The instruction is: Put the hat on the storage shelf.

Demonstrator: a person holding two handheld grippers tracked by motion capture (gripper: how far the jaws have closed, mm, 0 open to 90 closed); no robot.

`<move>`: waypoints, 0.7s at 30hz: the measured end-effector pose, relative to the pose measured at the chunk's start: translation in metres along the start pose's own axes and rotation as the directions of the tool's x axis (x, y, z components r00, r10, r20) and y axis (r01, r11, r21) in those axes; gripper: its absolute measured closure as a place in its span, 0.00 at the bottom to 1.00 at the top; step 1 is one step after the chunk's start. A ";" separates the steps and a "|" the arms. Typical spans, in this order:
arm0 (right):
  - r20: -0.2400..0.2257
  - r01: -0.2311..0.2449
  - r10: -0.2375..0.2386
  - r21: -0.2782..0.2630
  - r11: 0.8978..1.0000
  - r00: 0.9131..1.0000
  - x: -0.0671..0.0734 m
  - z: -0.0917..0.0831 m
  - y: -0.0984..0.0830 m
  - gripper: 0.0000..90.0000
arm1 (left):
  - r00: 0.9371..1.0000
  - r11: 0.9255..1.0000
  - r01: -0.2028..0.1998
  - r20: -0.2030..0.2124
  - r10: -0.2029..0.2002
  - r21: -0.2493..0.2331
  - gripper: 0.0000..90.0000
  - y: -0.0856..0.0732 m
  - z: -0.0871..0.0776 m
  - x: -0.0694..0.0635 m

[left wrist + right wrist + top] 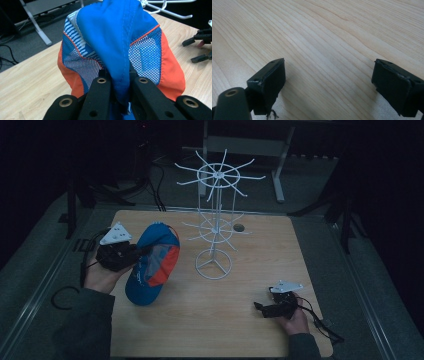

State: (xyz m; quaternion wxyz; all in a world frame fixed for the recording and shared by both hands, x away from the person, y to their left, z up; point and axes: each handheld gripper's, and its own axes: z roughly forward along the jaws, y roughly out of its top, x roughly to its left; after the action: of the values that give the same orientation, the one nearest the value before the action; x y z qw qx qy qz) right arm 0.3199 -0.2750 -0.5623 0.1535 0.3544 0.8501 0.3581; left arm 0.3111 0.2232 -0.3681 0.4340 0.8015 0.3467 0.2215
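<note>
A blue cap (151, 264) with orange side panels and white mesh hangs lifted over the left of the wooden table (260, 250). My left gripper (145, 251) is shut on a fold of its blue fabric. In the left gripper view the cap (120, 42) bulges up from between my jaws, my left gripper (119, 75) pinching the blue panel. A white wire display rack (216, 210) with radiating hooks stands at the table's middle. My right gripper (258, 308) rests low at the front right, open. In the right gripper view my right gripper (328, 75) has bare wood between its fingertips.
The rack's ring base (214, 264) sits just right of the cap. A small dark hole (239, 227) is in the tabletop behind the rack. A grey desk frame (245, 145) stands beyond the table's far edge. Cables trail from both grippers over the table sides.
</note>
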 end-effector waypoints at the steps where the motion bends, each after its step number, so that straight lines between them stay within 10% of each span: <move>1: -0.001 -0.001 0.001 0.001 1.000 1.000 0.000 0.000 0.000 0.13 | 1.000 1.000 0.002 -0.001 -0.002 -0.006 0.98 0.001 -0.001 0.000; 21: 0.000 -0.002 0.002 0.001 1.000 1.000 0.000 0.000 0.000 0.13 | 1.000 0.998 -0.013 -0.003 0.013 -0.062 0.98 0.025 -0.017 0.004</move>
State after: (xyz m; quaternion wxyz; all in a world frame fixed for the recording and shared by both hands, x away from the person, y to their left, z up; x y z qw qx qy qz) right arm 0.3198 -0.2749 -0.5623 0.1529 0.3551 0.8499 0.3580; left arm 0.3118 0.2255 -0.3380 0.4566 0.7896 0.3351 0.2362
